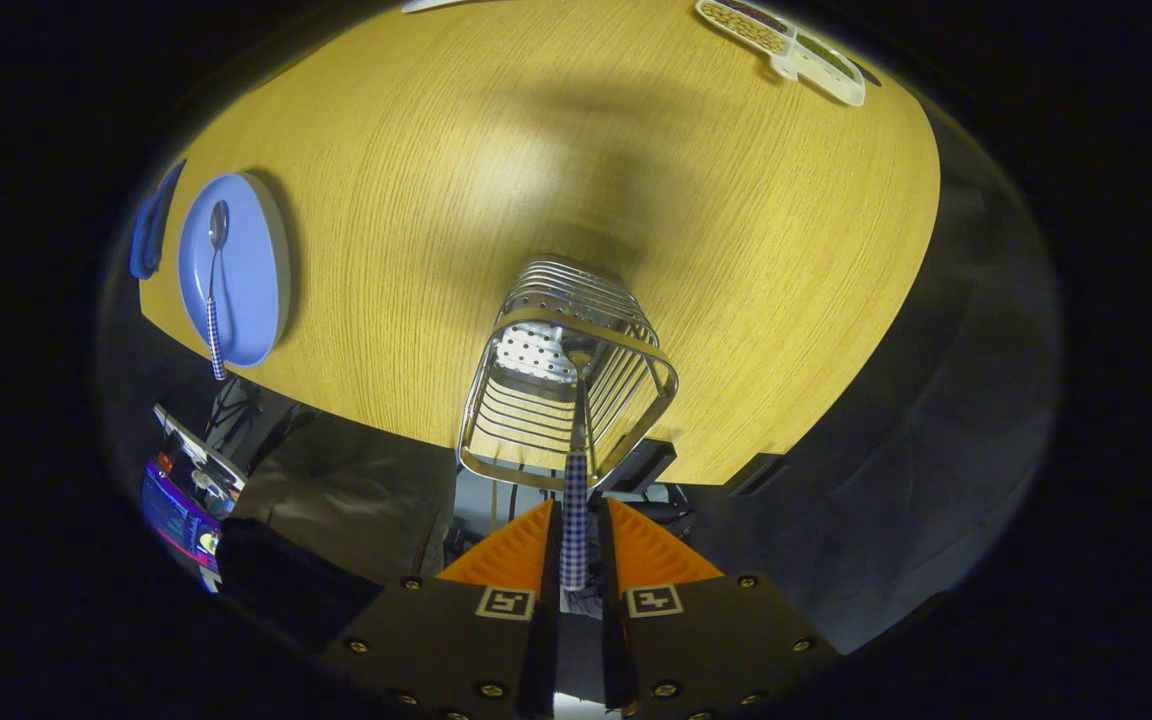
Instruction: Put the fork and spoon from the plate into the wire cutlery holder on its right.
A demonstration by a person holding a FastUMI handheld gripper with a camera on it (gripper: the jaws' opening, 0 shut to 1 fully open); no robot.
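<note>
My gripper (pixel 576 512) is shut on the blue-and-white checked handle of the fork (pixel 574 500), both fingers pressing its sides. The fork points straight ahead and down, and its metal stem reaches into the wire cutlery holder (pixel 626 330), which stands just ahead of the fingers near the table's edge. The fork's head is hidden low inside the holder, near its perforated bottom. Far to the left of the holder lies the blue plate (pixel 251 240) with the spoon (pixel 214 290) on it, bowl away from the table edge, checked handle sticking out over the plate's rim.
The wooden table (pixel 556 150) stretches beyond the holder. A clear divided box of beans (pixel 786 40) sits at its far right corner. A blue object (pixel 151 230) lies beside the plate on the side away from the holder. Below the table edge a lit screen (pixel 176 515) shows.
</note>
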